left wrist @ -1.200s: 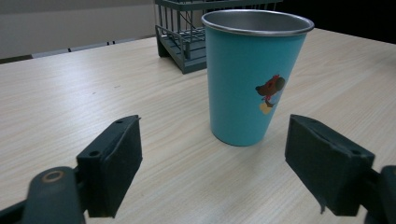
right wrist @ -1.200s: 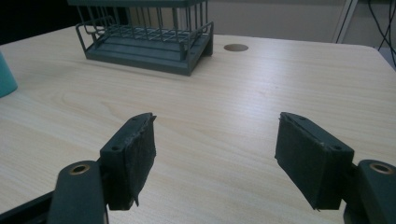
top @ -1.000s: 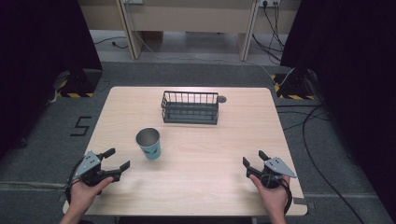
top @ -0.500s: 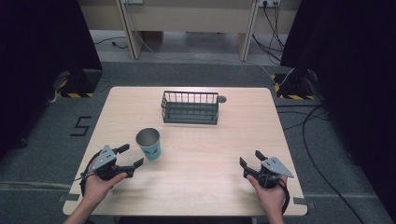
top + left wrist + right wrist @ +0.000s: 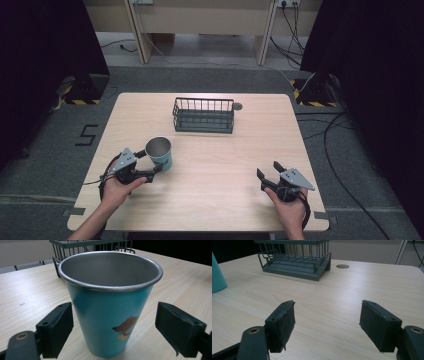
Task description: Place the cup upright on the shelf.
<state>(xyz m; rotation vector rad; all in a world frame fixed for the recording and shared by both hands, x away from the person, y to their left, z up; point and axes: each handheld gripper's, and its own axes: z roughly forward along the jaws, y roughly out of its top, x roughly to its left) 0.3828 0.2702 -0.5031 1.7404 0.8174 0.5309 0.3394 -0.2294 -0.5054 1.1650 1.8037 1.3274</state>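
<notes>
Cup [image 5: 107,302] upright between the open jaws of the left hand-held gripper [image 5: 150,164], long axis vertical, mouth up. Jaws spread wide to either side of the teal wall, neither pad [image 5: 58,328] touching it yet; gap visible on both sides in the left gripper view. Directly ahead of that hand-held gripper, so closing judged the next move, with no further reach needed. Left hand [image 5: 117,187] clearly the nearer; right hand-held gripper [image 5: 270,177] well apart across the desk [image 5: 240,150], jaws likewise open on nothing, resting near the front edge.

Cup body tapered, narrower at the base, smooth teal outside with a small cartoon print low on the wall; bare brushed metal inside, rolled rim. Likely light and slightly slippery under the pads. Pads flat, black, matte, edges a little frayed.

Beyond the cup, toward the far edge: wire basket [image 5: 204,115], dark grey, rectangular, open-topped, thin vertical bars. Beside its right end, a round cable hole [image 5: 237,106]. Desk top pale wood-grain laminate.
</notes>
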